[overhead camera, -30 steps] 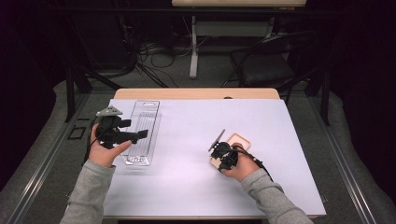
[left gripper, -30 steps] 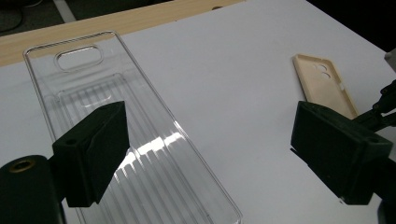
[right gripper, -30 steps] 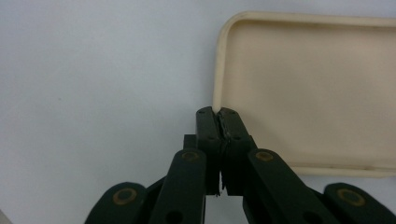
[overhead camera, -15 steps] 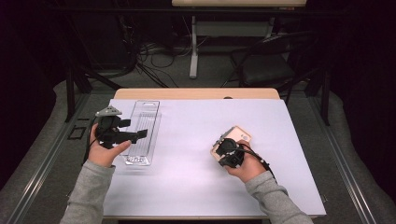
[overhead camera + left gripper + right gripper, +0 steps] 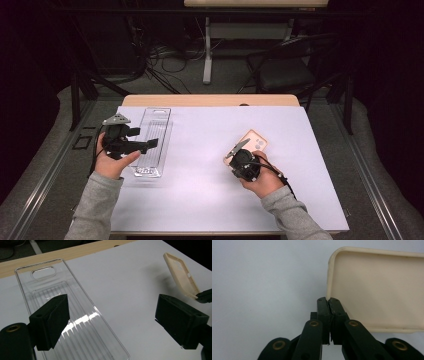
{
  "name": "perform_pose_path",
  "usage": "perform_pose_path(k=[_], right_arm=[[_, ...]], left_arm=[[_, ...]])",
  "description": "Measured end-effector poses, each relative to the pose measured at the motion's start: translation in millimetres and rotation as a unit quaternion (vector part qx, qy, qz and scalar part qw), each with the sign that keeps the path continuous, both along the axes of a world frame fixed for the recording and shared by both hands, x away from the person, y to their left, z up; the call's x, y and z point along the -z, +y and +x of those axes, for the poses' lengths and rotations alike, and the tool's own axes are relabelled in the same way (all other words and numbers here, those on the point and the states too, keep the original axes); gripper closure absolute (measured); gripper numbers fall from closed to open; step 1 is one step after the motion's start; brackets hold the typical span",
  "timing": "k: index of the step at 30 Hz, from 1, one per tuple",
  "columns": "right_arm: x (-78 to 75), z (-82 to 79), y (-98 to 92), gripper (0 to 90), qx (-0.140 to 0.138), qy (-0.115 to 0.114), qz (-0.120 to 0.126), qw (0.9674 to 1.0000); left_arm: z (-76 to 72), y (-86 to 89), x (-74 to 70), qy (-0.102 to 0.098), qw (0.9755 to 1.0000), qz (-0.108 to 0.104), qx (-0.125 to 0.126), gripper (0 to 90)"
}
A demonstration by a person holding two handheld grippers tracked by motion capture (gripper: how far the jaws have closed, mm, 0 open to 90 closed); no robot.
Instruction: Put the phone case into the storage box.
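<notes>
Cream plastic sits pinched in my right gripper (image 5: 329, 305): the two black jaws are pressed together on the edge of the phone case (image 5: 382, 287), near one rounded corner, and I see its hollow inner side facing the right gripper view. From the high view the right gripper (image 5: 239, 151) holds that case (image 5: 252, 142) tilted, its gripped edge raised off the white sheet (image 5: 210, 150) and its far end with the camera cut-out low toward the sheet; I cannot tell whether that end touches. The hand (image 5: 262, 180) behind it comes in from the lower right, with a cable trailing off the gripper.

My left gripper (image 5: 152, 144) is over at the other side, its jaws standing wide apart with nothing between them. In the left gripper view they frame the clear plastic tray (image 5: 75, 322), which lies flat on the sheet; it has a ribbed floor and a hang slot at its far end. The left jaw hangs over the tray's middle, the right jaw over bare sheet beside it. In the same view the case (image 5: 181, 277) stands up tilted at the far right, well apart from the tray.

From above, the tray (image 5: 152, 120) lies lengthwise along the left part of the worktop (image 5: 210, 100), whose wooden edge shows beyond the sheet.
</notes>
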State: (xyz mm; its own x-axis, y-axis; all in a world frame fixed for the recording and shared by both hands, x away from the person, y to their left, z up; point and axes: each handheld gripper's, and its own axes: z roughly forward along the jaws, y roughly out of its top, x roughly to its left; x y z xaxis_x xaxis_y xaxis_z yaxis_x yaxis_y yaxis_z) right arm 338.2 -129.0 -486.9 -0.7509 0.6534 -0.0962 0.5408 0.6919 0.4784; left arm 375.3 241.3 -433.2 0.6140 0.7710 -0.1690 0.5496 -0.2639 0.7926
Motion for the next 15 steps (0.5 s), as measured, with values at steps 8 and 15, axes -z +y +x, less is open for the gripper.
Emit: perform_pose_path(k=[8,15], right_arm=[[-4.4,-8.2,2.7,88.6,-0.025,-0.067,0.013,0.9973],[-6.6,-16.1,5.8,88.6,-0.045,-0.126,0.031,0.9905]], left_arm=[[-0.8,-1.7,-0.1,-0.004,1.0000,0.002,0.003,13.5],[-2.0,-2.9,-0.8,-0.009,0.9999,-0.003,0.004,14.3]])
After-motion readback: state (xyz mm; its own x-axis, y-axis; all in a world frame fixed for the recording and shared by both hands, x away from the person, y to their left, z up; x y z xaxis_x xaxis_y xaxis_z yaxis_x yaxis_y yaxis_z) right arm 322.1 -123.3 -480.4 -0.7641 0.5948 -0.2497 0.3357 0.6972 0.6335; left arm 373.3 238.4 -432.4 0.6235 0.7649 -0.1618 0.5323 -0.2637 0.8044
